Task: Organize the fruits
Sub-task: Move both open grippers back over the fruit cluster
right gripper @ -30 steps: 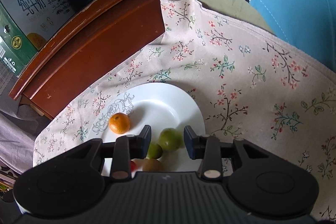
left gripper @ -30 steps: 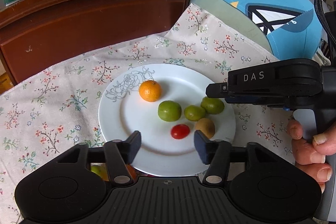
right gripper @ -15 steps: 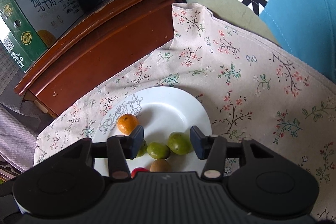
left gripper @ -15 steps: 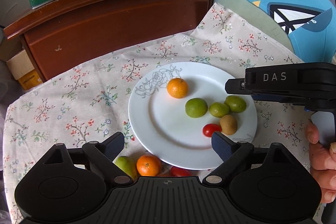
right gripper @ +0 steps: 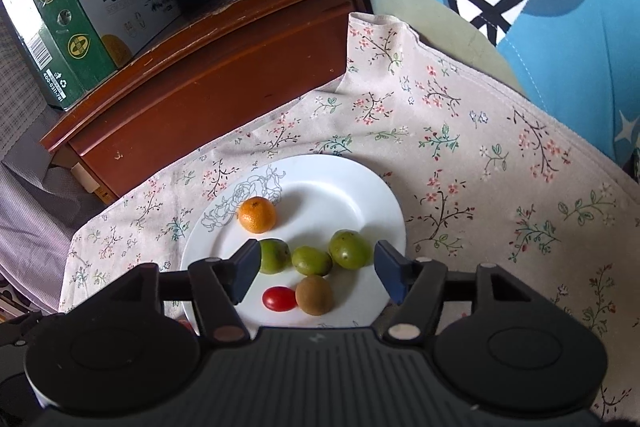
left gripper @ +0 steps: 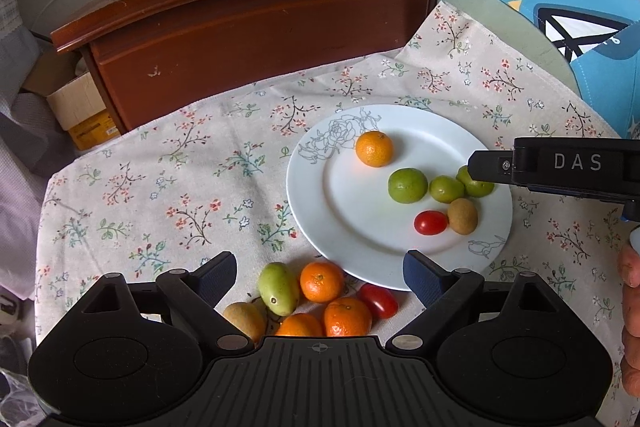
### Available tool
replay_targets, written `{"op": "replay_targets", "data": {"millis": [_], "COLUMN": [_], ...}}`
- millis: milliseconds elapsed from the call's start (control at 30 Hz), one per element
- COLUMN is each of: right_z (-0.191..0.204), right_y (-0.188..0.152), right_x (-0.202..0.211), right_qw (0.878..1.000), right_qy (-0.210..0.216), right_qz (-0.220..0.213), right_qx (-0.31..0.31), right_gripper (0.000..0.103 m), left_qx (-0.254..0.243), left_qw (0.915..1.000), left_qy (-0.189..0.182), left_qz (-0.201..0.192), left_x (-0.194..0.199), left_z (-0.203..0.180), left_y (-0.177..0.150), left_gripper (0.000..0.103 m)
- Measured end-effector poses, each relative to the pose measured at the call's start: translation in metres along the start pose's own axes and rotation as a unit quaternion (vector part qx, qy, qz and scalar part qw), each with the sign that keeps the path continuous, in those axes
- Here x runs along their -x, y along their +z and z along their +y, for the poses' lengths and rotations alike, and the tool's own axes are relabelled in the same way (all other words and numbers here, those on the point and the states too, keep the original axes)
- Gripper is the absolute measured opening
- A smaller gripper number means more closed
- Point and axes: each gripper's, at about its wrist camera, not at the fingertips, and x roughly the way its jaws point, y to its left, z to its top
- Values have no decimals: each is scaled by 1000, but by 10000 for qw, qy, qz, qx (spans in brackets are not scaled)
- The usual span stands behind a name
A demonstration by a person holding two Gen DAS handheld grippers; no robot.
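While both tongs hang open and empty over a flowered cloth, a white plate holds six fruits: a tangerine, three green plums, a kiwi and a cherry tomato. The left tongs hover above a loose pile of fruit on the cloth, just beside the plate's near rim. The right tongs hover over the plums on the plate.
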Motion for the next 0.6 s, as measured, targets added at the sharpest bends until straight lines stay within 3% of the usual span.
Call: {"op": "replay_targets", "data": {"millis": [333, 600], "right_z": [7, 29], "right_y": [-17, -30], "right_x": [10, 14], "right_qw": [9998, 9978], "right_qy": [95, 228], "right_qz": [145, 249], "right_qx": [51, 572], "right_gripper": [65, 65], "left_qx": [51, 439], "left_qw": [9998, 9984], "left_qy": [73, 194], "left_qz": [-164, -284], "left_x": [28, 47], "left_z": [14, 47], "left_y": [-4, -3], "left_gripper": [92, 93]}}
